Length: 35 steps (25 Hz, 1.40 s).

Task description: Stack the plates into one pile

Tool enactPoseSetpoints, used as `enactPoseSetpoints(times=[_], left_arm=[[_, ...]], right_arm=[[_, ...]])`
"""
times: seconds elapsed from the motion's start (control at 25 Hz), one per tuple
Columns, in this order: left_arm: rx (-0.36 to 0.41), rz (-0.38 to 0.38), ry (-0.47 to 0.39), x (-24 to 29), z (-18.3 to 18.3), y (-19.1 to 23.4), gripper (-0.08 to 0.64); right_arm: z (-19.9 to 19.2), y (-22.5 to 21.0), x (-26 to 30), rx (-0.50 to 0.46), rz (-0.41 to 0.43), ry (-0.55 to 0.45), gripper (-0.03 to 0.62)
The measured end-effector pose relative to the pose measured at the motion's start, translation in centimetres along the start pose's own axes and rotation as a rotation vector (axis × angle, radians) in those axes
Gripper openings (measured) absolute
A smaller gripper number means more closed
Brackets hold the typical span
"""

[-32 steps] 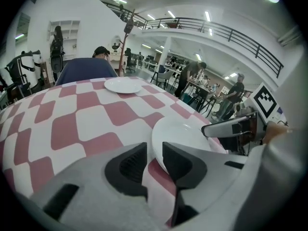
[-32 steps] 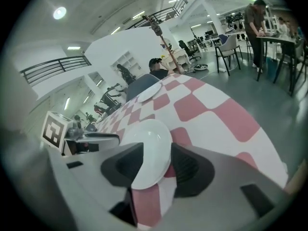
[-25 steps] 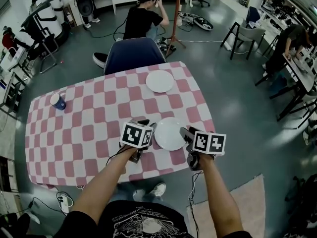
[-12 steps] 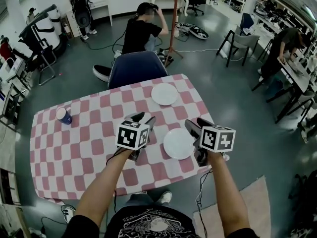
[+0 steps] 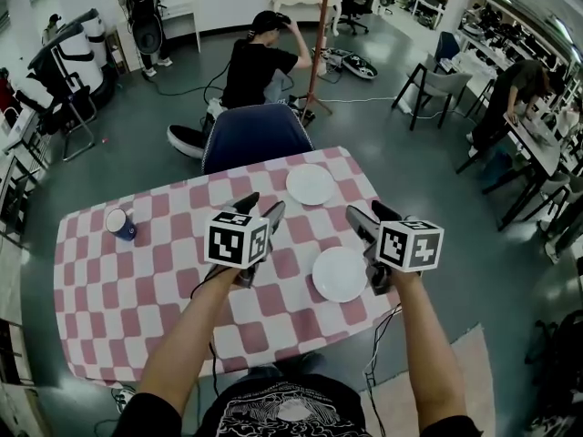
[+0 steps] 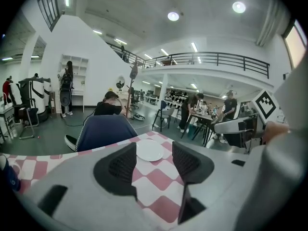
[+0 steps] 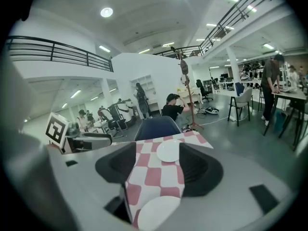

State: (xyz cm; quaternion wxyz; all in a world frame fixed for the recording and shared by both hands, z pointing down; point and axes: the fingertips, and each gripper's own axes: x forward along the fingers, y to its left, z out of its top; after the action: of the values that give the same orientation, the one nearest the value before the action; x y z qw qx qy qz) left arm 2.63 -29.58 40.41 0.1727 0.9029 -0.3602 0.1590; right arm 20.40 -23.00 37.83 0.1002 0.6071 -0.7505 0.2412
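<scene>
— Where do the plates lie against the grippers?
— The near plate [image 5: 339, 274] lies flat by the near right corner of the checked tablecloth [image 5: 137, 280]. In the head view it sits between the two grippers. The left gripper [image 5: 261, 204] hangs over the cloth to its left, and the right gripper [image 5: 367, 210] hangs over the right edge just beside it. Neither touches it. The far plate [image 5: 311, 185] lies apart from it near the far edge, in front of the blue chair [image 5: 255, 135].
— And through the grippers' own cameras?
— The left gripper view frames the far plate in the gap of its jaws, well beyond them. The right gripper view shows the near plate low between its jaws and the far plate further on.
— Any writing?
— The two cubes carry black-and-white square markers. The side of the blue cup [image 5: 119, 223], near the left edge, is too small to read.
— And the jaws?
— Both pairs have just been opening and stand wide, with nothing gripped or touched
</scene>
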Motion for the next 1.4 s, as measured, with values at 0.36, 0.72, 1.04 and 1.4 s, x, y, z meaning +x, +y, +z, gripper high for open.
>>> enactPoseSetpoints(times=[0.36, 0.72, 1.04, 1.4], left_arm=[[-0.033, 0.04, 0.009, 4.0, 0.5, 1.3, 0.256], [-0.1, 0.1, 0.085, 11.5, -0.4, 2.0, 0.256], [-0.189, 0.112, 0.193, 16.3, -3.2, 3.7, 0.255], [-0.293, 0.131, 0.288, 20.4, -5.7, 6.4, 0.256]], right_arm=[[2.3, -2.7, 3.5, -0.061, 0.095, 0.067, 0.31], [3.0, -8.3, 10.5, -0.07, 0.263, 0.2, 0.31], [-0.2, -10.2, 17.4, -0.02, 0.407, 0.325, 0.307], [-4.4, -12.6, 22.9, 0.059, 0.457, 0.444, 0.303]])
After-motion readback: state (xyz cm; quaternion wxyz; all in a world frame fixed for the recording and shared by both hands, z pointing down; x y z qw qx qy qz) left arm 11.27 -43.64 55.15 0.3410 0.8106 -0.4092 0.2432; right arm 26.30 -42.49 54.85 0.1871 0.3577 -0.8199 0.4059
